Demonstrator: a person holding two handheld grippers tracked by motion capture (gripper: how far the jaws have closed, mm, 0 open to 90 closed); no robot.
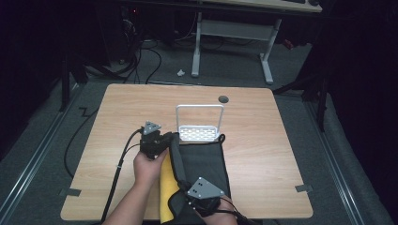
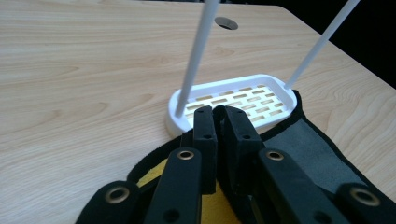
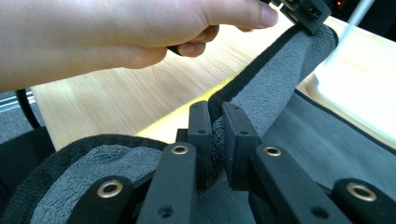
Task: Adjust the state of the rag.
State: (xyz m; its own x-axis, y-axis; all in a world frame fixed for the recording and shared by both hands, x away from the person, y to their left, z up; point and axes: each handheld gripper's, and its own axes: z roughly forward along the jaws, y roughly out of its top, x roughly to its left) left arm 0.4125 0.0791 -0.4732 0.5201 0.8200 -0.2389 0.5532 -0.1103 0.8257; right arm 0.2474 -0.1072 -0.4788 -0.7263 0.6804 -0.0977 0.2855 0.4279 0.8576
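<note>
Wooden table (image 1: 263,140): both grippers' fingers pinch the grey, black-edged, yellow-backed cloth (image 1: 206,161).

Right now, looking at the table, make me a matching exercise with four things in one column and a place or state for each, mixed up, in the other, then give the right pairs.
Things:
1. left gripper
2. right gripper
3. white rack
4. round hole

Places or states:
A. in the tabletop, beyond the rack
B. clamps the towel's edge at the table's near edge
C. stands at the towel's far end
D. clamps the towel's edge beside the rack

Pairs: 1-D, 2-B, 3-C, 4-A
</note>
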